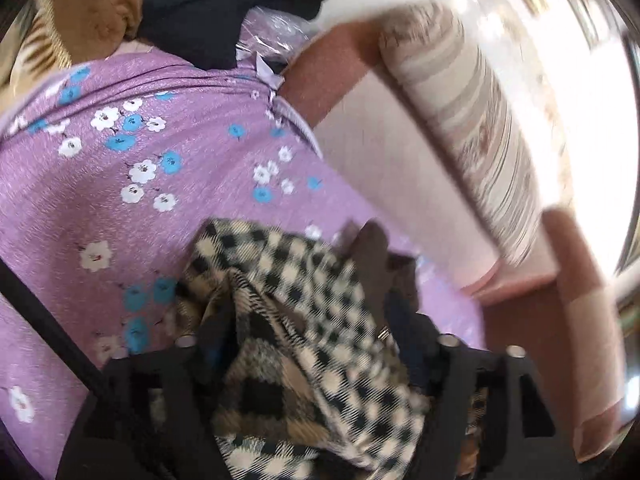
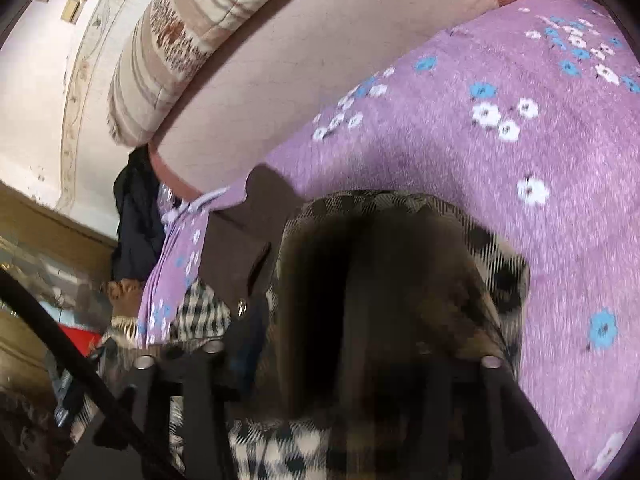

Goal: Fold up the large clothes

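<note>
A black, cream and tan checked garment (image 1: 304,320) with a brown lining hangs bunched between the fingers of my left gripper (image 1: 316,364), which is shut on it above the purple flowered bedspread (image 1: 120,200). In the right wrist view the same checked garment (image 2: 400,280) drapes over my right gripper (image 2: 352,360) and hides its fingertips; the gripper is shut on the cloth. The garment's brown lining (image 2: 256,216) trails to the left. Both views are motion-blurred.
A striped cream pillow (image 1: 460,120) lies on the pale mattress (image 1: 380,152) beyond the bedspread; it also shows in the right wrist view (image 2: 180,40). Dark clothes (image 1: 224,4) and a brown blanket (image 1: 80,12) are piled at the far end. A black cable (image 1: 44,320) crosses the left.
</note>
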`<state>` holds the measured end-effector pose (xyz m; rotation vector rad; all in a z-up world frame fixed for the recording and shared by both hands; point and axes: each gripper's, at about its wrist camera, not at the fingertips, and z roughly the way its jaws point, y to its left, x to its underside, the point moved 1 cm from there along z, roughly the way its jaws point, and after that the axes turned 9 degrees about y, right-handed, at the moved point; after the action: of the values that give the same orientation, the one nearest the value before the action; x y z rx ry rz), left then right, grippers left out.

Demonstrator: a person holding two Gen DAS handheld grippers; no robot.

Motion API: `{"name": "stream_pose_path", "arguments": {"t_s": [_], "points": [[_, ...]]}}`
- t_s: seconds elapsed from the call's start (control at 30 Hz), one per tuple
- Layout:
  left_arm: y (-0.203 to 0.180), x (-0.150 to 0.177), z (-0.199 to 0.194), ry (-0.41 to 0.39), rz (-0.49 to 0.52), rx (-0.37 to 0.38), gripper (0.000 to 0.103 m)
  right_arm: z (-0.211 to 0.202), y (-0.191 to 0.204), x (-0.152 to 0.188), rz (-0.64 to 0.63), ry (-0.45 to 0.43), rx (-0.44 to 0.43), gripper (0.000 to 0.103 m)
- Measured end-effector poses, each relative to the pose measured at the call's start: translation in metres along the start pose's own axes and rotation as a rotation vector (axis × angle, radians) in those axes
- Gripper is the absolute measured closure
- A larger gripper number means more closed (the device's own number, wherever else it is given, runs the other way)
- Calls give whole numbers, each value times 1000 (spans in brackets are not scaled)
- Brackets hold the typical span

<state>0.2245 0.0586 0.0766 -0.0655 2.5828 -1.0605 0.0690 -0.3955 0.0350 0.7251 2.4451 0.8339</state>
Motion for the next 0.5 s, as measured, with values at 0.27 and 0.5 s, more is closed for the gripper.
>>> {"name": "stream_pose_path", "arguments": {"t_s": [0.27, 0.5], "points": [[14, -41, -14, -87, -135, 85, 25, 1, -2, -32, 5, -67, 66, 45], [-20, -50, -36, -119, 12, -91, 25, -46, 23, -47, -94, -186, 133, 44]]}}
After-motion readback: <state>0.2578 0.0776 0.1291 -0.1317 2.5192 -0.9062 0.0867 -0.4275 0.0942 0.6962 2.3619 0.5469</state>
